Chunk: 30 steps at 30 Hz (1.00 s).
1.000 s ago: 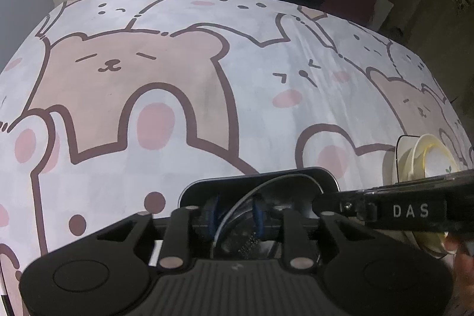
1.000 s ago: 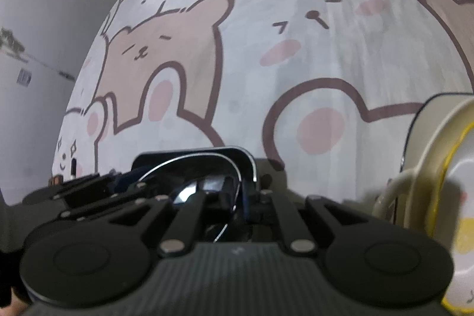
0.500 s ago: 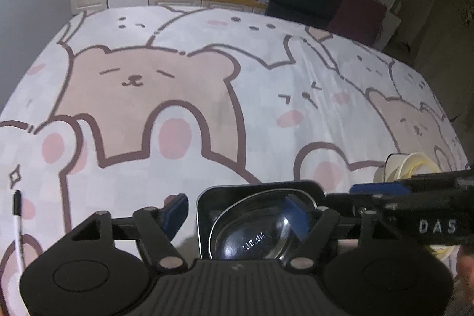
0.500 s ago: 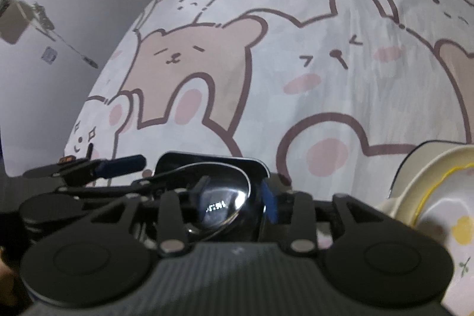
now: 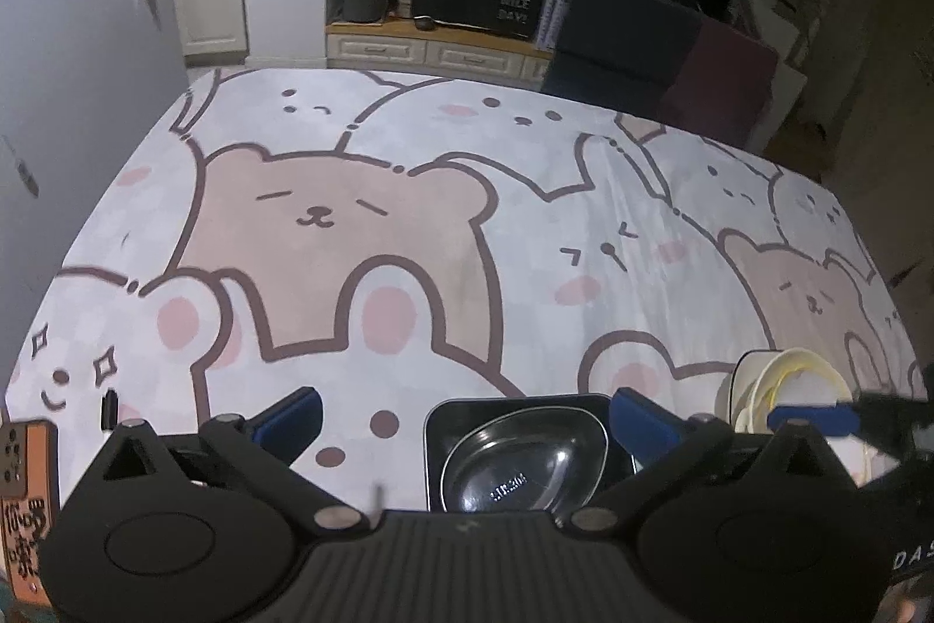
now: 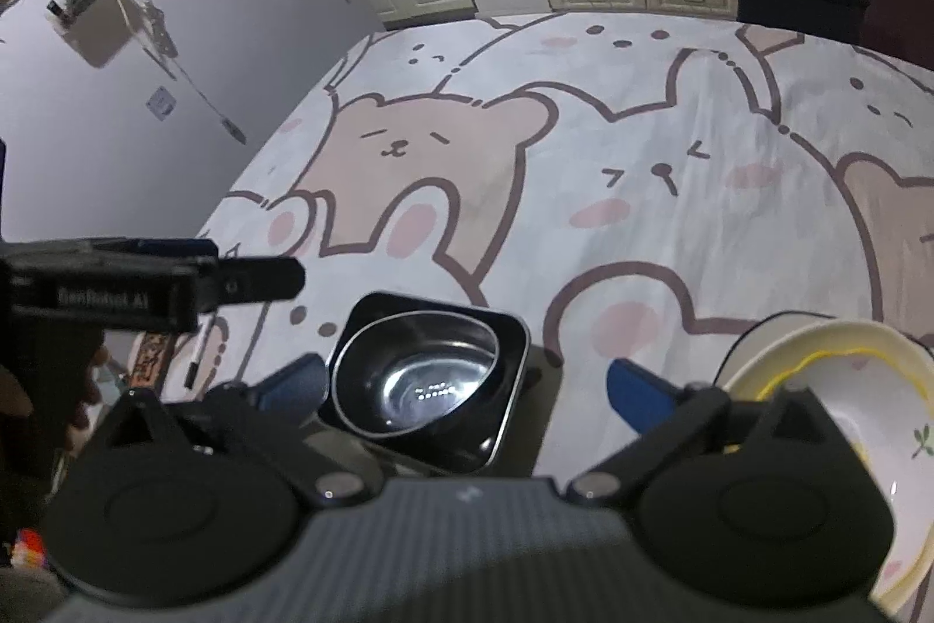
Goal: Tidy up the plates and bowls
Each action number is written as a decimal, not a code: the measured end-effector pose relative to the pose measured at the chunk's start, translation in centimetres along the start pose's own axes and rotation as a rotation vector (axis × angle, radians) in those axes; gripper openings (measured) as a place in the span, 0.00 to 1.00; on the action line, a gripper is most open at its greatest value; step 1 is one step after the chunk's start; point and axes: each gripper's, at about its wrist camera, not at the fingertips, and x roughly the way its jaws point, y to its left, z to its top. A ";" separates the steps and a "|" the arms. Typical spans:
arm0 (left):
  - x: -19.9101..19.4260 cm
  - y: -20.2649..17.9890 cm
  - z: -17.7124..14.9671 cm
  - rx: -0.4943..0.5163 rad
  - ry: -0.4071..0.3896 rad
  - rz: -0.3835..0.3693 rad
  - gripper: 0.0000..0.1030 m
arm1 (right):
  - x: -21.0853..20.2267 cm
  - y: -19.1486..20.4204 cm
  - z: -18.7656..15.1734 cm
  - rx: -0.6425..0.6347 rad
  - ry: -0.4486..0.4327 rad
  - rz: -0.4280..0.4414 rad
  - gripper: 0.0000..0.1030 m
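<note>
A steel bowl [image 5: 519,465] sits inside a black square plate [image 5: 435,433] on the bear-print cloth near the front edge. Both also show in the right wrist view, the bowl [image 6: 417,378] in the plate [image 6: 508,383]. A cream bowl with a yellow rim [image 5: 788,383] sits in a white dish to the right; it shows in the right wrist view too [image 6: 846,389]. My left gripper [image 5: 464,416] is open and empty, raised above the plate. My right gripper [image 6: 467,386] is open and empty, above and behind the plate.
The table [image 5: 408,243] is covered by a bear and rabbit cloth. A pen [image 5: 107,410] and an orange card [image 5: 26,500] lie at the front left. A dark chair [image 5: 619,39] stands beyond the far edge, a wall on the left.
Both grippers have opened, letting go of the steel bowl and black plate, and have lifted up and back. The stack rests on the cloth.
</note>
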 end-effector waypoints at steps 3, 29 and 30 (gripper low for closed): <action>0.0 0.7 -0.5 -0.031 0.003 0.020 1.00 | -0.1 -0.4 -0.6 0.029 -0.004 0.023 1.00; 8.9 4.4 -0.5 0.011 0.160 0.043 0.85 | 7.7 -4.7 -2.5 0.259 0.162 0.042 0.20; 9.2 4.3 -0.6 0.023 0.173 0.039 0.85 | 7.9 -4.7 -2.4 0.261 0.165 0.040 0.20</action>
